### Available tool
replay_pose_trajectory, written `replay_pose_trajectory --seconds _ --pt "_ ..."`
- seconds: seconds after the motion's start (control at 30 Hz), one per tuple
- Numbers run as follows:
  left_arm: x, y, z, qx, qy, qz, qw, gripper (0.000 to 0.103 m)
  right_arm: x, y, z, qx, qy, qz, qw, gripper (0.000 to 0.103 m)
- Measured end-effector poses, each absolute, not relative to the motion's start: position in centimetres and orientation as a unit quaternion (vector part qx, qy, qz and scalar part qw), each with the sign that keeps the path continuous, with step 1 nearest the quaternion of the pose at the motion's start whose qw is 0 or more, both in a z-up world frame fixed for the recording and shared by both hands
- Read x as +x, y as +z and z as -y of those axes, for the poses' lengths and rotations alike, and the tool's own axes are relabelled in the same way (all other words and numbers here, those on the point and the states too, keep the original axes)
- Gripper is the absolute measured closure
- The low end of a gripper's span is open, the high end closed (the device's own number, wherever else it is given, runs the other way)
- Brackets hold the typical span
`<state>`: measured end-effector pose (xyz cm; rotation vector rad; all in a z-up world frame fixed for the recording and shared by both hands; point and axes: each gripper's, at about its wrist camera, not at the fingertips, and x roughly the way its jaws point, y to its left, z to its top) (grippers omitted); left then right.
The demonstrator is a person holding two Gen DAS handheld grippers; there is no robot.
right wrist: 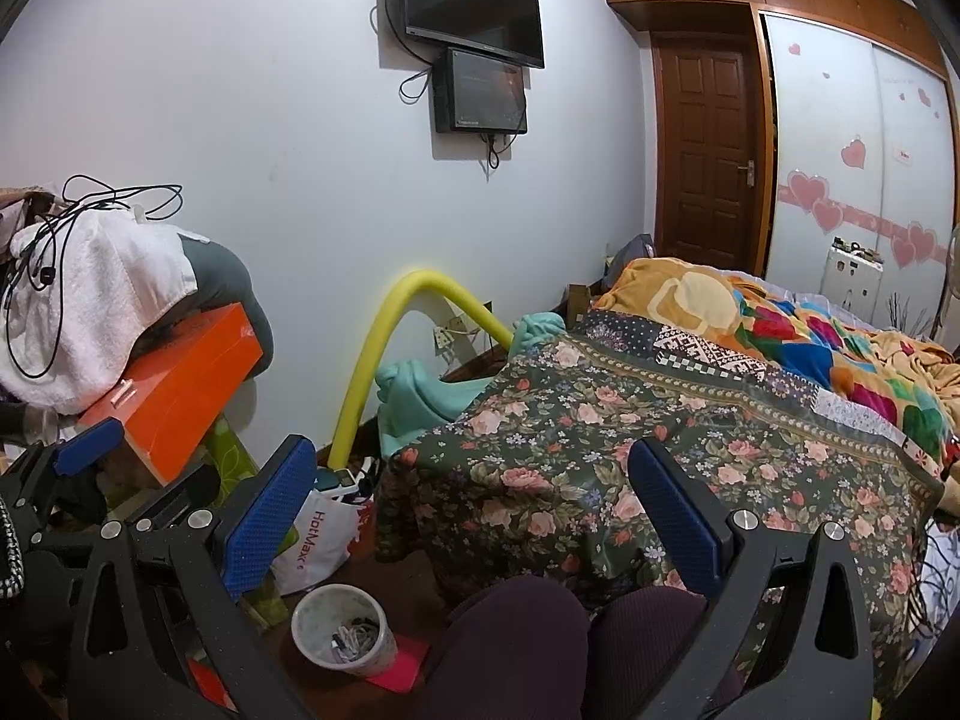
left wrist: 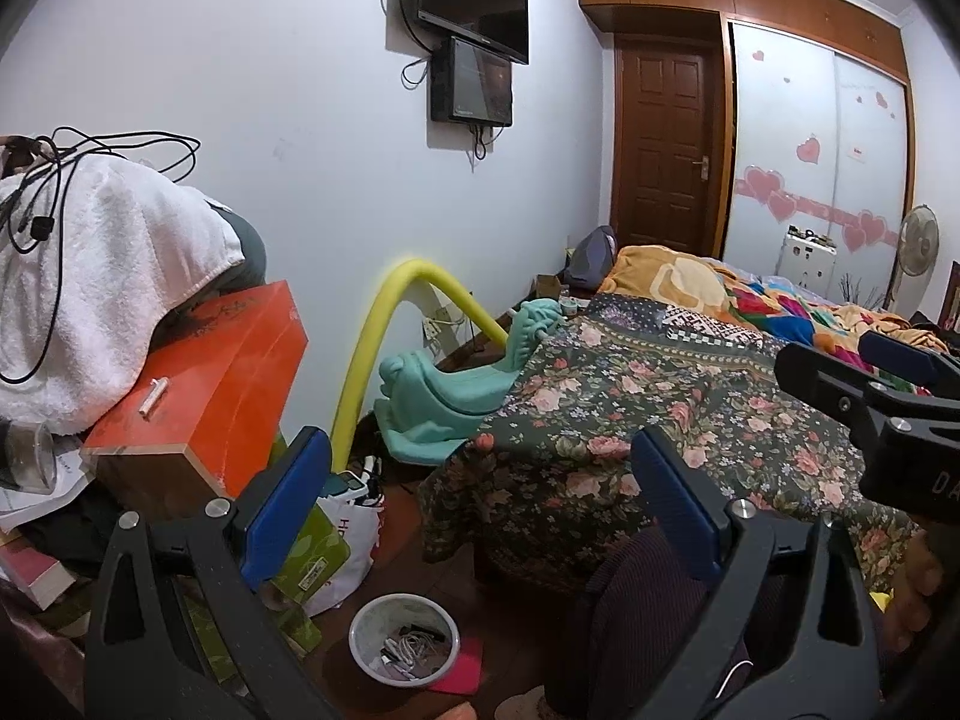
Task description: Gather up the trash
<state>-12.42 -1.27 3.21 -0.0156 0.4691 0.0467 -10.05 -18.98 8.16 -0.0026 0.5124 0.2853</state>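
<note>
On the floor beside the bed stands 1 white trash bin (left wrist: 404, 641), round, upright, holding a tangle of small white and dark scraps; it sits partly on 1 pink flat card (left wrist: 462, 666) and just beside 1 white shopping bag (right wrist: 318, 540) with red lettering. 2 grippers are in view. The left gripper (left wrist: 480, 498) hangs above and behind the bin, its 2 blue pads (left wrist: 288, 504) spread wide with nothing between them. The right gripper (right wrist: 474, 504) is likewise released and empty, over the bed corner and the person's 2 dark-clad knees (right wrist: 516, 630). Neither touches the bin.

Counts: 1 orange box (left wrist: 204, 378) on the cluttered stand at left, with 1 small white stick-like item (left wrist: 150, 399) lying on its lid; 1 white towel (left wrist: 90, 282) draped above it, black cables (left wrist: 60, 180) looped on top; 1 yellow foam tube (left wrist: 384, 348) arching from the floor to the bed edge; 1 teal plastic piece (left wrist: 444, 390) against the bed.

Surface: dark brown floor. The bed carries 1 dark floral cover (left wrist: 630, 420) and 1 bright orange blanket (right wrist: 780, 330).

Room: pale wall, 2 black screens (right wrist: 474, 18) mounted 1 above the other, 1 brown door (right wrist: 708, 162), sliding wardrobe panels (right wrist: 864, 180) with pink heart stickers, 1 standing fan (left wrist: 915, 246).
</note>
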Motion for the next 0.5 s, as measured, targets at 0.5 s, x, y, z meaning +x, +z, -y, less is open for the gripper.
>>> replay_pose_trajectory --seconds 0.5 --pt "-12.34 3.37 1.92 0.002 0.023 -0.231 0.973 0.003 -9.83 7.99 19.6 0.001 0.144 -0.254 0.956 0.0"
